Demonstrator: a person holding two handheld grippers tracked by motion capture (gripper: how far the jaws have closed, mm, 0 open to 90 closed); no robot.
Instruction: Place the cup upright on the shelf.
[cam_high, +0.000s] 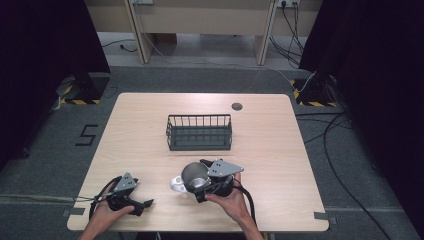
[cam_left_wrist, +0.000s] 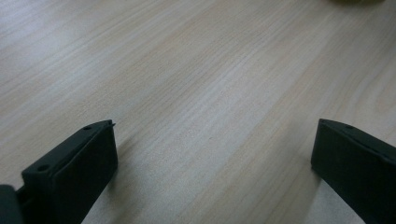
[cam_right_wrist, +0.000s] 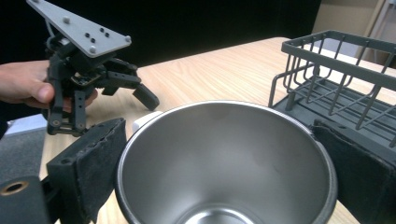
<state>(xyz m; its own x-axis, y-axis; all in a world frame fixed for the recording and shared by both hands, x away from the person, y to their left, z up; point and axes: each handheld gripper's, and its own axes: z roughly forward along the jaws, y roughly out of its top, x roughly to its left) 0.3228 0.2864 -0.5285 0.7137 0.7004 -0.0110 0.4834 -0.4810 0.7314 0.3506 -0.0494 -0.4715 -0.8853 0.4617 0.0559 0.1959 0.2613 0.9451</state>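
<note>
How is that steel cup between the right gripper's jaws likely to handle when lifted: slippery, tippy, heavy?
The steel cup looks polished and smooth, so it may slip between the right gripper jaws. It appears thin-walled and empty, so probably light and rigid. Its white handle sits to one side, which might make it swing slightly.

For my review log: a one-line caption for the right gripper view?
Right claw straddles steel cup, wire basket beyond.
</note>
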